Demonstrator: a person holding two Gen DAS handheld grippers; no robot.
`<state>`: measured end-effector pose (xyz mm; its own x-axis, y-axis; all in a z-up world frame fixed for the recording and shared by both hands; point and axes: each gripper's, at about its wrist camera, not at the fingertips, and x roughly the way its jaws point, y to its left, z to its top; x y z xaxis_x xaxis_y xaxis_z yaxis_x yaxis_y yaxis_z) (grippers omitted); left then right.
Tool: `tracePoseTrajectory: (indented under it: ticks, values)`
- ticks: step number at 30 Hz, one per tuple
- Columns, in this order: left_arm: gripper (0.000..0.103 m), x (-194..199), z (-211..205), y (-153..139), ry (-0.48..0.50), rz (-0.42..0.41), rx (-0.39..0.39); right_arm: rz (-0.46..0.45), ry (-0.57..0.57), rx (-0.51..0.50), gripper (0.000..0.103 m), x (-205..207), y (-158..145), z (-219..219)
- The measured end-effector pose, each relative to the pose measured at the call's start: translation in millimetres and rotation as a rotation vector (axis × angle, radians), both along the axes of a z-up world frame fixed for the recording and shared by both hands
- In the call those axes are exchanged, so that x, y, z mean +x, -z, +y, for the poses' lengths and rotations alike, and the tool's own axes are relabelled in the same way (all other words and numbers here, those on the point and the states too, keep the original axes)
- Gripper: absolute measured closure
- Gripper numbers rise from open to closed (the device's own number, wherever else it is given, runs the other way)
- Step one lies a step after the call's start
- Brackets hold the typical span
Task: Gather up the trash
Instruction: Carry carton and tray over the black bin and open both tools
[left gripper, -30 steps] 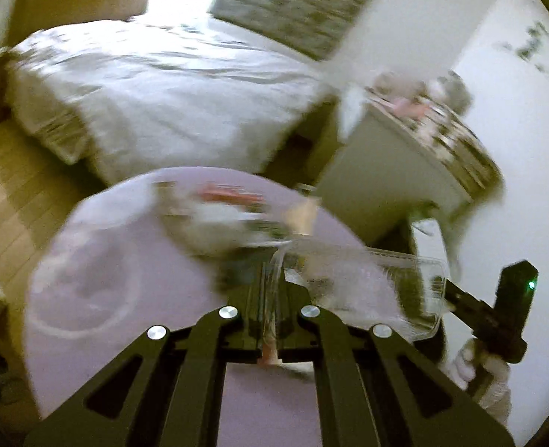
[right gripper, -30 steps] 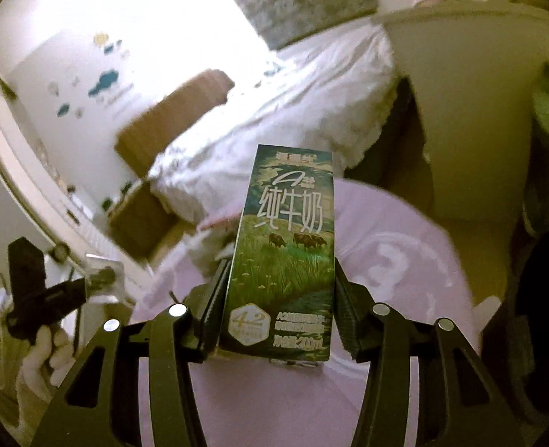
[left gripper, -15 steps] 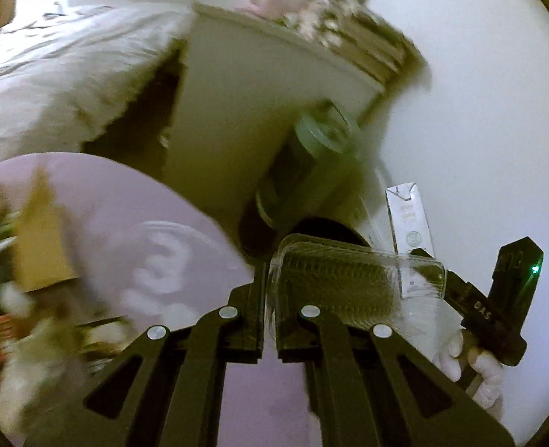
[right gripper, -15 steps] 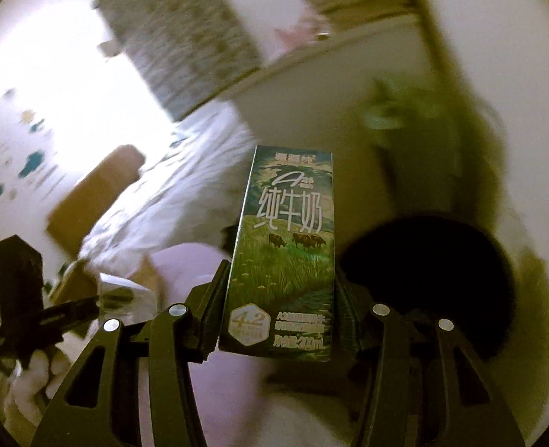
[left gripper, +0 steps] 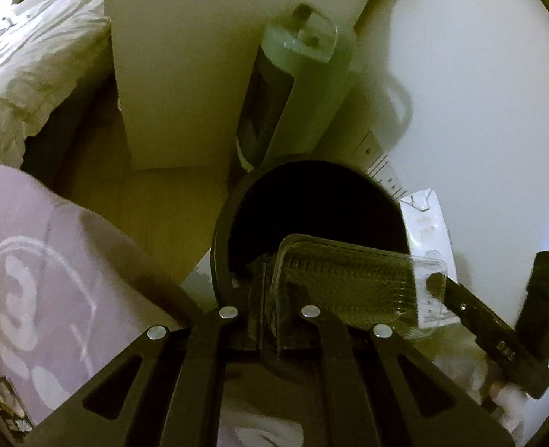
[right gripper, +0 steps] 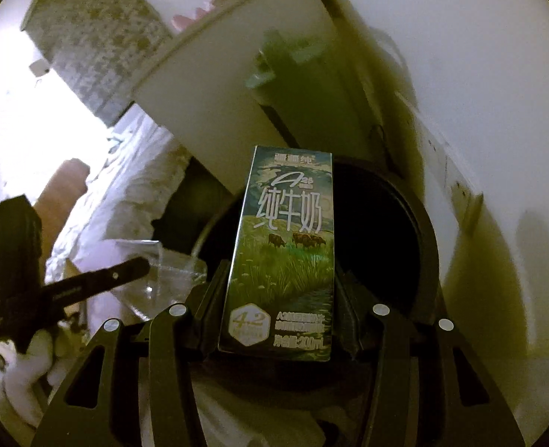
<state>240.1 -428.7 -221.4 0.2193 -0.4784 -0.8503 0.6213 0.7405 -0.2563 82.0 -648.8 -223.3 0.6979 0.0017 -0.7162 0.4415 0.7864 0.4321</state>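
Observation:
My left gripper (left gripper: 270,298) is shut on the edge of a clear plastic clamshell container (left gripper: 345,283) and holds it over the open black round trash bin (left gripper: 311,201). My right gripper (right gripper: 278,298) is shut on a green milk carton (right gripper: 285,253), upright, over the same bin (right gripper: 382,238). The milk carton's white back (left gripper: 431,246) and the right gripper (left gripper: 490,339) show at the right of the left wrist view. The left gripper (right gripper: 69,287) and the clear container (right gripper: 162,279) show at the left of the right wrist view.
A white cabinet (left gripper: 185,67) stands behind the bin, with a tall pale green cylinder appliance (left gripper: 297,89) next to it against the white wall. A purple round table (left gripper: 43,290) is at the left, a white bed (left gripper: 25,74) beyond it.
Both grippers swung from the purple table and bed toward the wall and now hang over the black bin, each still holding its item.

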Motion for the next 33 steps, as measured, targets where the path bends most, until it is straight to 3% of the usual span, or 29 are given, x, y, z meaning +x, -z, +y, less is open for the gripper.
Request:
tracePoseTrajectory:
  ticks: [13, 16, 17, 19, 20, 21, 26, 30, 33]
  values:
    - [0.097, 1.6, -17.0, 19.6, 0.021, 0.011, 0.065, 0.042, -0.009, 0.023, 0.052, 0.2, 20.4, -0.2]
    - [0.093, 1.7, -21.3, 20.6, 0.021, 0.011, 0.072, 0.039, -0.017, 0.013, 0.042, -3.8, 17.7, 1.4]
    - [0.084, 1.6, -20.8, 19.6, 0.017, 0.015, 0.073, 0.035, -0.018, 0.006, 0.037, -5.1, 16.1, 1.5]
    - [0.057, 1.4, -21.5, 17.1, 0.011, 0.016, 0.063, 0.028, -0.019, 0.001, 0.035, -8.1, 14.2, 0.5]
    - [0.038, -1.3, -18.3, 11.6, 0.003, -0.002, 0.054, 0.025, -0.018, 0.001, 0.035, -9.7, 12.5, 0.6]
    - [0.030, -3.4, -17.3, 7.7, -0.002, -0.021, 0.048, 0.023, -0.015, 0.001, 0.035, -11.0, 11.0, 0.7]
    - [0.029, -18.8, 2.9, -18.9, -0.001, -0.060, -0.001, -0.007, -0.022, 0.002, 0.035, -16.7, -2.4, 11.2]
    - [0.019, -31.5, 38.6, -47.7, -0.035, -0.098, -0.071, -0.034, -0.063, -0.009, 0.035, -14.1, -16.5, 30.9]
    - [0.019, -39.7, 67.6, -62.3, -0.072, -0.131, -0.102, -0.052, -0.110, -0.020, 0.032, -7.6, -26.8, 51.5]
